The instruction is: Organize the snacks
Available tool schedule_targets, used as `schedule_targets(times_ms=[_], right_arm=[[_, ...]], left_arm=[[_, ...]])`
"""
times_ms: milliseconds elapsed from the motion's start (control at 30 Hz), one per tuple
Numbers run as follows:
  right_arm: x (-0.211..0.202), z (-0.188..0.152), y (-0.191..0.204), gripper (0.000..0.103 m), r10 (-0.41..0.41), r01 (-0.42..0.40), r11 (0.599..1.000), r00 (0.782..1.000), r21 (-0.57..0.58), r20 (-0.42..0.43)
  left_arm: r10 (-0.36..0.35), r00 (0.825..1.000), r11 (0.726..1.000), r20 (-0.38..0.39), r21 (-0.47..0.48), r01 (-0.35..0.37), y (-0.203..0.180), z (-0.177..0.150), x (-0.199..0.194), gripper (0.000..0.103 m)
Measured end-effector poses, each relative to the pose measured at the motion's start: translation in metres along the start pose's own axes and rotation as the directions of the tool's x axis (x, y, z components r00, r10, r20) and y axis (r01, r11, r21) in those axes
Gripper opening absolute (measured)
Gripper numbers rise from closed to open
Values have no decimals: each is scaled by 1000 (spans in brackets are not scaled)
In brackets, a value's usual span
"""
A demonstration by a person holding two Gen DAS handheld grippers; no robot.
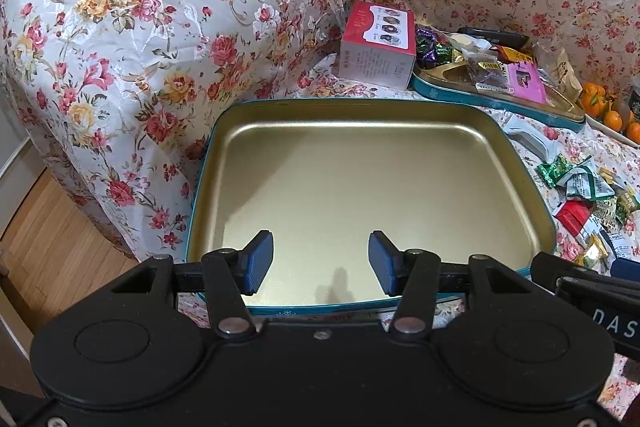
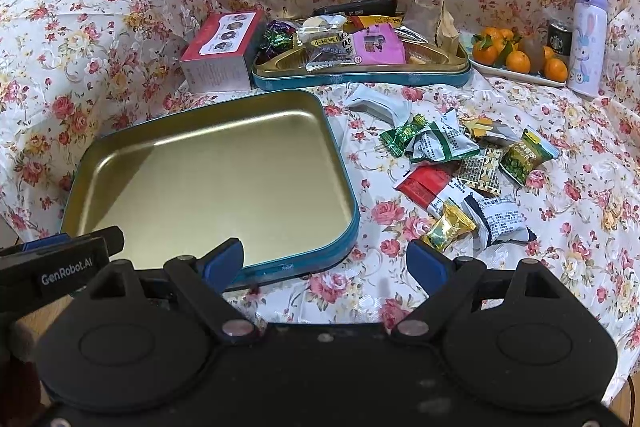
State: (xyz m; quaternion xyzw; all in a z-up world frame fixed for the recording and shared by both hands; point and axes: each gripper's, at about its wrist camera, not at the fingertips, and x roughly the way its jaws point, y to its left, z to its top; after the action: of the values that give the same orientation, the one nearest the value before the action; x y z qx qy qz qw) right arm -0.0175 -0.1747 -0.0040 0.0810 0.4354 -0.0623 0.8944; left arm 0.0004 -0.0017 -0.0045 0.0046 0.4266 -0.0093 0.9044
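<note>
Flowered cloth [image 2: 540,267] fills the frame; I hold both grippers, left [image 1: 320,261] and right [image 2: 324,259], spread and empty, over the bare tin [image 2: 160,147] at lower left, ready for the loose snacks [image 2: 460,171] at centre right.

Left hand-held gripper [image 1: 321,263] – jaws apart, over empty gold tin [image 1: 516,155].

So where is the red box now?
In the right wrist view the red box lies at the upper left on the floral cloth, behind the empty tin and left of the filled tin.
</note>
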Motion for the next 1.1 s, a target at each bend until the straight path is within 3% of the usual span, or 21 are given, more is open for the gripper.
schedule_targets(times_ms=[1100], right_arm=[[2, -1, 1, 93, 1, -1, 1000, 1000, -6, -16]], left_arm=[[6, 1000, 1000, -6, 19, -6, -3, -3, 3, 58]])
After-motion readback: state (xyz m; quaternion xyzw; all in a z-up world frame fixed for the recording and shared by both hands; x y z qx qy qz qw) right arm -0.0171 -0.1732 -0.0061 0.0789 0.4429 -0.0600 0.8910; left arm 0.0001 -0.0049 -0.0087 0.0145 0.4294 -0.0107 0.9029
